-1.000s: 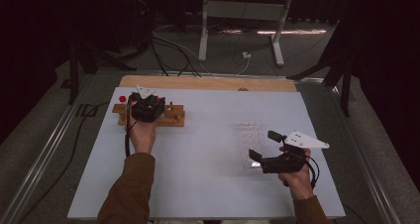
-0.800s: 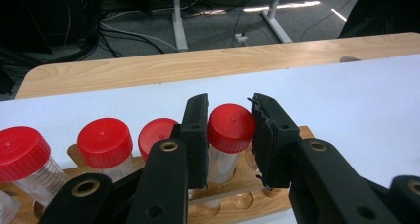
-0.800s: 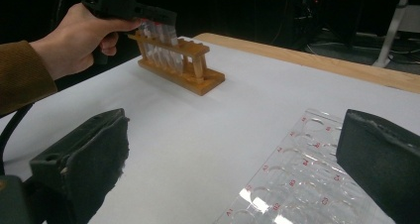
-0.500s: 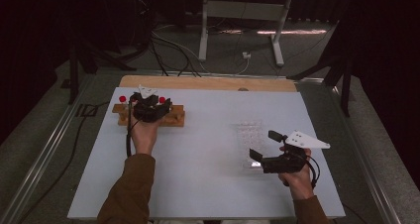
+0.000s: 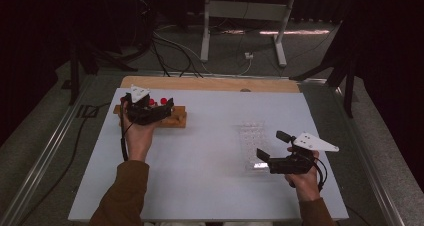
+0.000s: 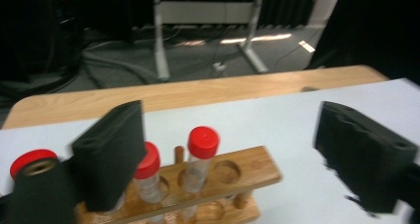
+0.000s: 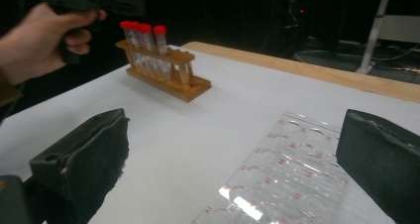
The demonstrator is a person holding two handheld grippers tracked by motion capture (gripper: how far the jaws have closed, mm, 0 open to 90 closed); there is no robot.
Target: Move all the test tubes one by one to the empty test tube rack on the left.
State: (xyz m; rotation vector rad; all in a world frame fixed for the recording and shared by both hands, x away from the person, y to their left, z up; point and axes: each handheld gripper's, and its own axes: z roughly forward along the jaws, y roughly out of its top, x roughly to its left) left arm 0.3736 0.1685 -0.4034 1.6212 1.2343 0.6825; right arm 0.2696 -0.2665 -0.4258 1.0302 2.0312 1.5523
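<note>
Left gripper (image 5: 150, 109) over wooden rack (image 5: 172, 119) of red-capped tubes (image 6: 200, 157), far left of worktop (image 5: 200, 156), jaws just opened, nothing between them, right gripper (image 5: 272, 153) near right, jaws released beside clear tray (image 5: 251, 143)

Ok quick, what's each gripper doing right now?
Left gripper: jaws just opened, nothing between them, above the wooden tube rack.
Right gripper: open, empty, over the clear plastic tray.

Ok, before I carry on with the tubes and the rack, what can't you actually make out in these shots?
- High view: the wooden rack and red-capped tubes are partly hidden by the left gripper; tube count unclear there.
- Left gripper view: the leftmost red cap is blurred and covered by a jaw; the rack's base is cut by the bottom edge.
- Right gripper view: the clear tray runs off the bottom edge; its red markings are too small to read.
</note>
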